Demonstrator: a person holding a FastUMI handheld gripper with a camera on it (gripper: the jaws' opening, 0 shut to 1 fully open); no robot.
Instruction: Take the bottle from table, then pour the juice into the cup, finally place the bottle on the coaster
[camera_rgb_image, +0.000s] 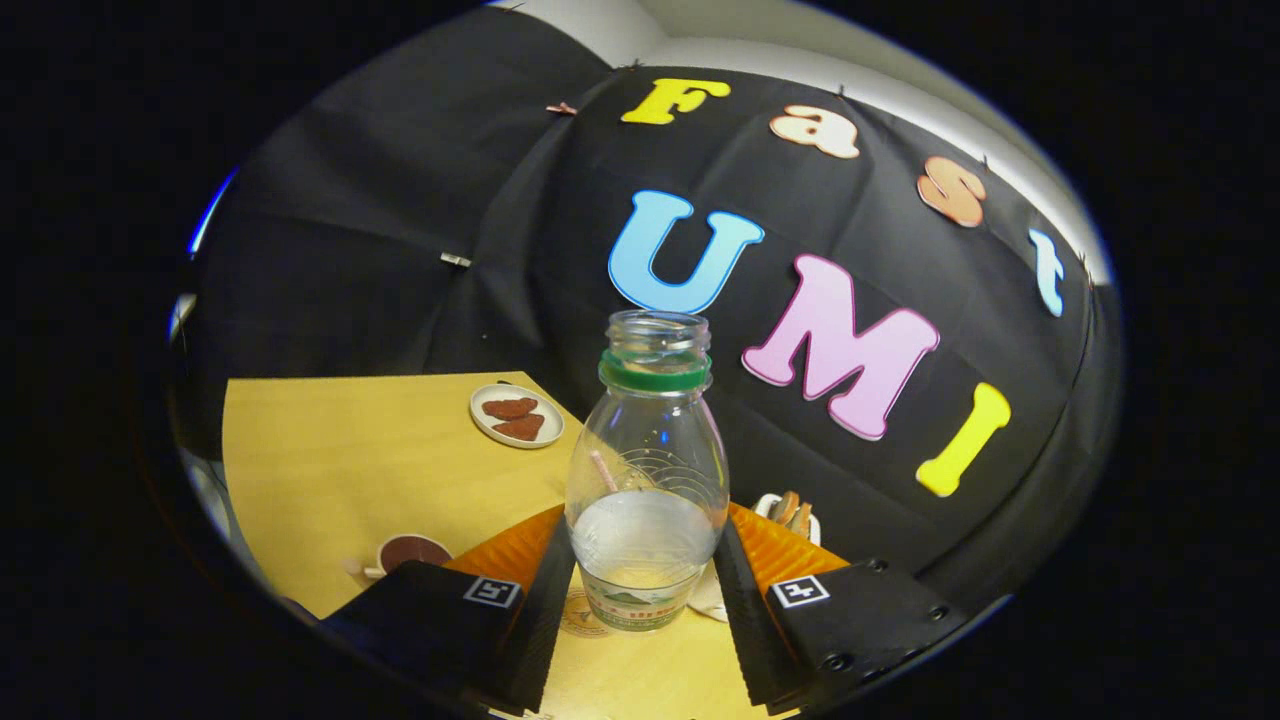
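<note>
My gripper (645, 585) nearest, both fingers clamped on the lower sides of the uncapped bottle (647, 470), bottle upright between them over the yellow table (340, 450), cup (412, 551) just beyond my left finger, plate (517, 415) farther back.

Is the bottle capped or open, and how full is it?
Open: the bottle shows a bare mouth above its green neck ring. Partly filled, with liquid only in its lower part. It stands between the tool fingers.
</note>
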